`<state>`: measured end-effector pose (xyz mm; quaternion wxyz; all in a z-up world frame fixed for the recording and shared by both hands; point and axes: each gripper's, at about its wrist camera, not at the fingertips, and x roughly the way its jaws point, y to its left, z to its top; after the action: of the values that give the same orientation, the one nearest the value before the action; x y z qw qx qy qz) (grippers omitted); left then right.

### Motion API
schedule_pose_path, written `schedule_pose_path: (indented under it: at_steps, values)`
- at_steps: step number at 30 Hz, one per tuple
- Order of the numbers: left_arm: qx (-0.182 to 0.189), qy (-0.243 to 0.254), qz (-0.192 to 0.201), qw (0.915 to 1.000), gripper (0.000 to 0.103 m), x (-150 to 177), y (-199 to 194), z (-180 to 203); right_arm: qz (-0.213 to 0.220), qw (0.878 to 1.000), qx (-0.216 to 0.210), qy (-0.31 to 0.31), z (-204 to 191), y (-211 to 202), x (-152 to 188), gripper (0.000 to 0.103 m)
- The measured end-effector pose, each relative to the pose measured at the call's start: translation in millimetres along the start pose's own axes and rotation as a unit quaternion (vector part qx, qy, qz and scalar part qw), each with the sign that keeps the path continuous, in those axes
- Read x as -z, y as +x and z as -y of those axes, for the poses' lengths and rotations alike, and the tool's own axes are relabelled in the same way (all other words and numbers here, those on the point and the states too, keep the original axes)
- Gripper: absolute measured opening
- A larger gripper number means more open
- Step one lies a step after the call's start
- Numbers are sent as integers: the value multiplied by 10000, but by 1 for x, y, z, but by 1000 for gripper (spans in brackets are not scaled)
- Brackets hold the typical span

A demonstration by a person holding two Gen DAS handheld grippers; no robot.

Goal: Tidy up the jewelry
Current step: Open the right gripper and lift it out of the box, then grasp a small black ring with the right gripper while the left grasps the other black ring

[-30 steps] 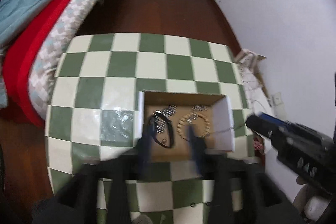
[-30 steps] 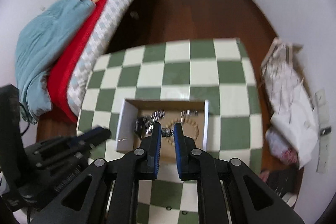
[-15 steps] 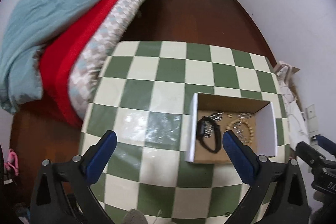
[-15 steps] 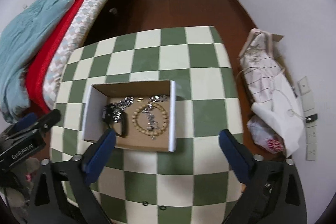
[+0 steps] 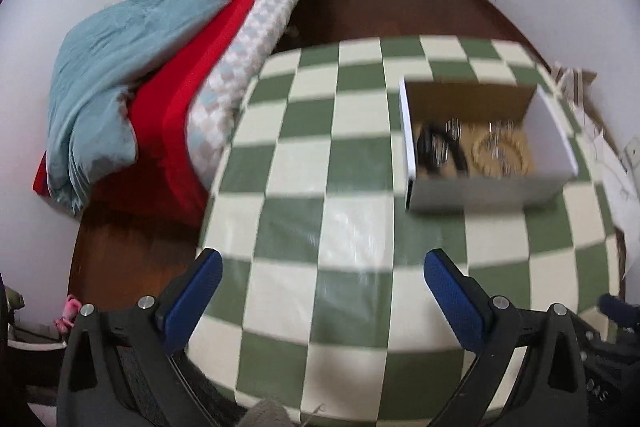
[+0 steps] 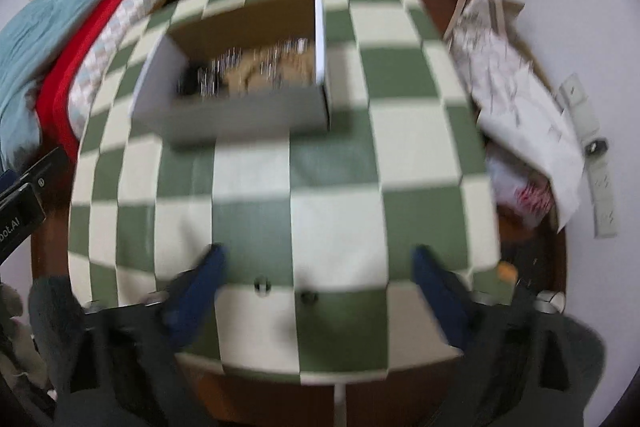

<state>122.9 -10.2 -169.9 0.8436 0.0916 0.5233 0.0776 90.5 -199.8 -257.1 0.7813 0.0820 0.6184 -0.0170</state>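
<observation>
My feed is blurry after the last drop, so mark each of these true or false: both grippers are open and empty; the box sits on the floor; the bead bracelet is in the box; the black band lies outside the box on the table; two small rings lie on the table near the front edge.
1. Both the left gripper and the right gripper are open and empty. True.
2. The box sits on the floor. False: it stands on the checkered table.
3. The bead bracelet is in the box. True.
4. The black band lies on the table. False: it is in the box, beside the bracelet.
5. Two small rings lie on the table near its front edge. True.
</observation>
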Motion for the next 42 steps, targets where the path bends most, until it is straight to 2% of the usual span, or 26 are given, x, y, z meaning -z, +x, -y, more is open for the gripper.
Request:
schedule_pose_path:
  at_steps: [2, 7, 8, 11, 12, 14, 15, 21, 23, 25, 26, 27, 29, 33, 34, 36, 39, 42]
  values:
    - [-49, 24, -151, 9999, 103, 14, 8, 2, -104, 9999, -75, 23, 1, 12, 14, 60]
    - [-93, 67, -399, 9991, 103, 36, 18, 6, -220, 9997, -71, -110, -4, 30, 33, 59]
    - [-99, 72, -414, 9991, 103, 38, 18, 8, -239, 9996, -24, -158, -6, 34, 36, 55]
    - [-68, 91, -420, 9991, 103, 41, 17, 12, -300, 9992, 106, -242, -7, 44, 41, 29]
    - [-66, 106, -400, 9991, 103, 42, 15, 13, -214, 9993, 157, -281, -8, 42, 42, 15]
    - [-69, 151, -349, 9993, 103, 42, 12, 16, -208, 9992, 143, -297, -8, 43, 43, 3]
    - [-61, 182, -336, 9993, 103, 42, 10, 18, -156, 9994, 140, -290, -6, 42, 44, 1]
    - [38, 305, -380, 9988, 103, 45, 12, 32, 104, 9997, -135, 202, 22, 23, 40, 0]
    - [45, 341, -411, 9986, 103, 46, 13, 36, 172, 9987, -354, 336, 31, 18, 37, 0]
    - [24, 365, -439, 9984, 103, 47, 16, 38, 63, 9972, -616, 430, 33, 20, 33, 3]
    - [9, 370, -451, 9983, 103, 47, 17, 39, 13, 9973, -622, 384, 33, 23, 30, 13]
    - [-2, 366, -462, 9983, 103, 47, 18, 38, 7, 9976, -619, 318, 32, 24, 27, 29]
    - [-28, 346, -482, 9982, 103, 46, 20, 37, -17, 9983, -572, 108, 22, 28, 27, 39]
    - [-62, 281, -512, 9983, 103, 45, 23, 31, -122, 9995, -266, -155, 9, 41, 27, 39]
    - [-69, 277, -526, 9982, 103, 46, 24, 30, 18, 9995, -138, -269, 4, 41, 27, 37]
    - [-71, 267, -550, 9981, 103, 46, 26, 30, 39, 9986, 131, -506, -5, 45, 29, 13]
    - [-14, 278, -563, 9980, 103, 47, 26, 33, 86, 9988, 132, -459, -2, 44, 28, 13]
    - [182, 373, -529, 9977, 103, 48, 24, 46, 207, 9998, -9, -49, 18, 33, 23, 13]
